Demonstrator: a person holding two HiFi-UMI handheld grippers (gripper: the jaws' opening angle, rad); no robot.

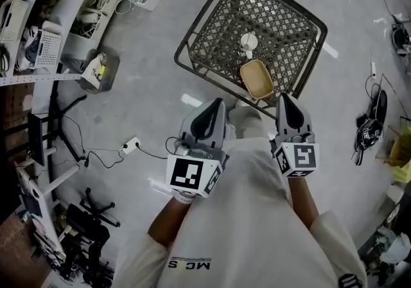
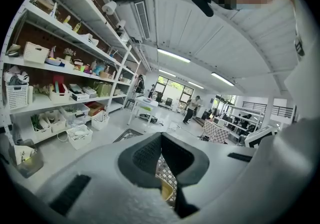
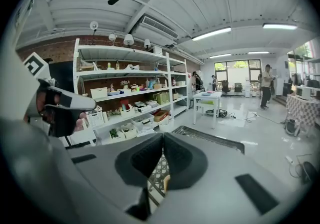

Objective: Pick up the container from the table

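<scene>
A tan oval container (image 1: 257,79) lies on the near edge of a dark woven-mesh table (image 1: 218,20), with a small white round object (image 1: 248,41) just behind it. My left gripper (image 1: 218,102) is held close to my chest, short of the table and to the container's left, jaws shut and empty. My right gripper (image 1: 283,96) hovers just to the near right of the container, also shut on nothing. In the left gripper view a sliver of the container (image 2: 167,191) shows under the shut gripper (image 2: 161,135). The right gripper view shows the same container (image 3: 166,183) beneath its shut gripper (image 3: 163,135).
Shelving with bins (image 1: 38,36) lines the left side. A power strip with cable (image 1: 131,145) and a chair base (image 1: 96,216) lie on the concrete floor at the left, and dark gear (image 1: 369,129) at the right. Far off stand a white table (image 3: 210,99) and people.
</scene>
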